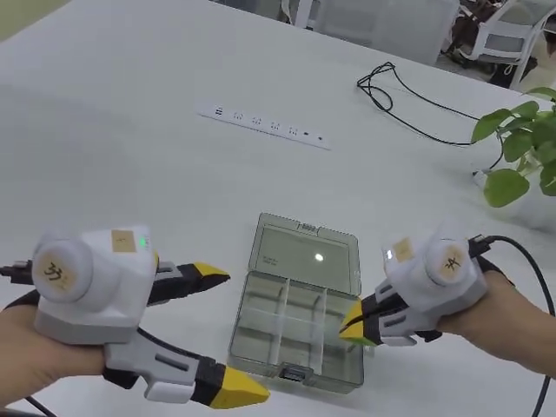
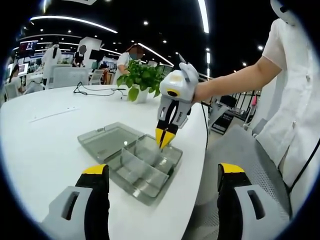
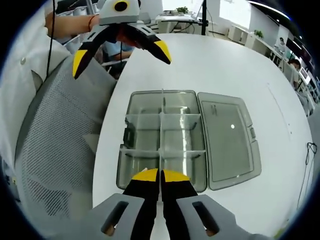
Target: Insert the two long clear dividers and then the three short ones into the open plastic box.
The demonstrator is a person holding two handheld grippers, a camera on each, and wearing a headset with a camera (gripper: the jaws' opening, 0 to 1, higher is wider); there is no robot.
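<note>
Open plastic box (image 1: 261,347) sits on the bench (image 1: 130,130) directly in front of the person. Its lid (image 1: 306,248) is flipped flat, away from them. Two long dividers (image 3: 145,115) stand across the tray, and short cross pieces line up between them.

Right gripper (image 1: 352,323): jaws together, tips at the tray's right wall, in line with the nearest short divider (image 3: 160,161). Cannot tell whether that thin clear edge is pinched between them.

Left gripper (image 1: 228,334): jaws wide apart, hovering left of the box, touching nothing.

Risks (judgement):
- The box is unrestrained, so a sideways push from the right tips could skate it over the smooth bench.
- A divider pressed in off its slot could cock, bow, or lever a long divider out.
- Clear on clear makes seating hard to verify.

Materials:
- Box: smoky translucent, rigid, rectangular, rounded corners, small latch (image 1: 293,373) on the front wall.
- Lid: glossy.
- Dividers: thin, flat, colourless.
- Bench: matte white.
- Jaw tips: yellow, tapered.
</note>
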